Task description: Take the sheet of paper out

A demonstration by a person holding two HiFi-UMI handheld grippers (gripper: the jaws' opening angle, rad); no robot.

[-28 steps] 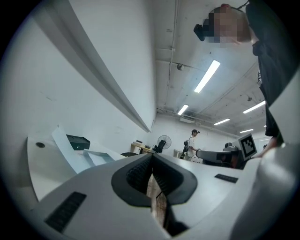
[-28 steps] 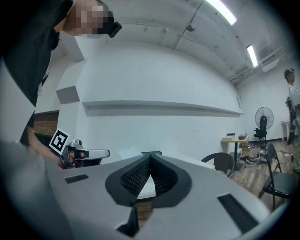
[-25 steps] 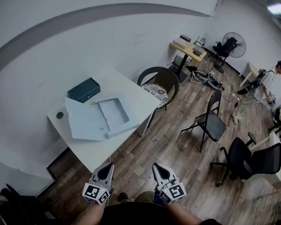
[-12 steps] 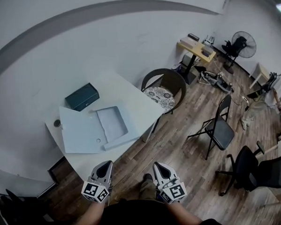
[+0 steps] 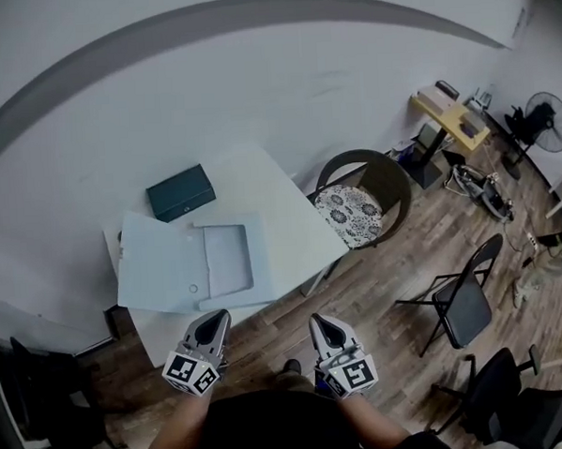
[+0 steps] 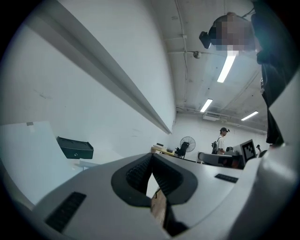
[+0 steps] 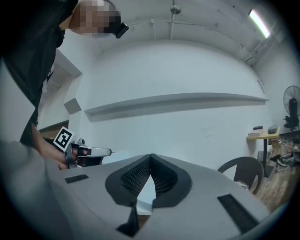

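Note:
On the white table [image 5: 280, 209] lies an open light-blue folder [image 5: 156, 263]. Its right half holds a pale rectangular sheet [image 5: 228, 259]. Behind the folder stands a dark green box [image 5: 180, 192], which the left gripper view also catches as the green box [image 6: 75, 147]. My left gripper [image 5: 214, 318] is shut and empty just short of the table's near edge. My right gripper [image 5: 321, 320] is also shut and empty, beside it over the wooden floor. The left gripper [image 6: 151, 157] and right gripper [image 7: 150, 157] both show their jaws closed tip to tip.
A round brown chair with a patterned cushion [image 5: 360, 205] stands at the table's right corner. Farther right are a black folding chair [image 5: 464, 303], a yellow side table [image 5: 449, 116] and a fan [image 5: 543, 121]. A person [image 6: 222, 140] stands far off. A white wall backs the table.
Both grippers have moved level toward the table, still shut. The table and folder now sit nearer and more squarely ahead, and the chairs have slid to the right.

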